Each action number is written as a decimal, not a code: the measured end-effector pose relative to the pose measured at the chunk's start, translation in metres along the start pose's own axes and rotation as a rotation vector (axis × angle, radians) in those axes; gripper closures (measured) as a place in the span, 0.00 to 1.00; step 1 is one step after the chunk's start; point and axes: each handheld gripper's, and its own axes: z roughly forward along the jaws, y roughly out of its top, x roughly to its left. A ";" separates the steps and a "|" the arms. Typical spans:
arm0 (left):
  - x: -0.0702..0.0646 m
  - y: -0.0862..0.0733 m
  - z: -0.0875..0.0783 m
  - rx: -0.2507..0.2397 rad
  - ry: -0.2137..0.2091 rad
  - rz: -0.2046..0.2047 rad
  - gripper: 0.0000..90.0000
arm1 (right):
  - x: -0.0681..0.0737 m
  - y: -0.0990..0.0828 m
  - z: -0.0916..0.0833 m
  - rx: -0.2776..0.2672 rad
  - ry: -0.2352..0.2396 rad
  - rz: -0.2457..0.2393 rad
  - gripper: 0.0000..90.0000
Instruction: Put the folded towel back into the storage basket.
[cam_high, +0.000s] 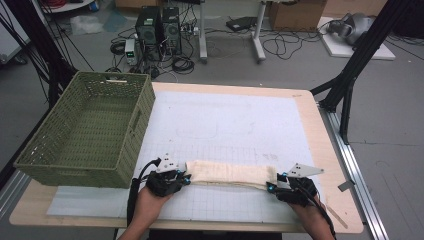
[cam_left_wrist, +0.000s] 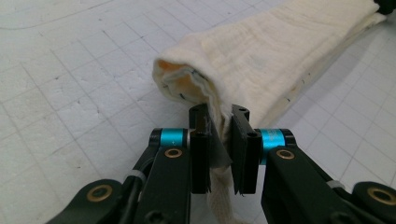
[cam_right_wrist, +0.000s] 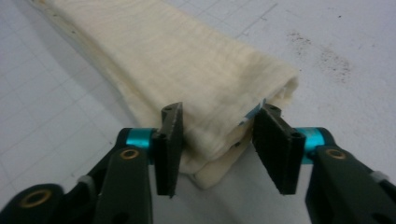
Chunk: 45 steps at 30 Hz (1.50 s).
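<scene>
From the high view I see a cream, folded, long cloth towel lying flat on the white gridded mat, stretched sideways along the near edge of that mat, well to the right of the olive-green woven plastic basket that sits at the mat's left side.

My left gripper sits at the towel's left end. In the left gripper view its black jaws are drawn narrow and pinch a bunched edge of the towel between the pads; a strip of fabric hangs down between them, and the open fold of that end gapes just beyond.

My right gripper is at the towel's opposite end. In the right gripper view the jaws stand at about half width, one on either side of the folded corner of the towel (the cloth fills most of the gap). The left pad lies against the fabric; I cannot tell whether the right one presses on it.
</scene>
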 end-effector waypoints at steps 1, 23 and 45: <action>0.000 0.000 0.000 0.001 0.000 0.000 0.88 | 0.000 0.000 0.000 0.001 0.010 0.007 0.62; 0.004 0.001 -0.006 -0.035 -0.002 -0.007 0.88 | 0.004 0.007 -0.006 -0.023 0.027 -0.039 0.89; 0.003 0.016 -0.045 -0.170 0.016 -0.002 0.91 | -0.008 0.029 -0.012 -0.175 0.046 -0.071 0.90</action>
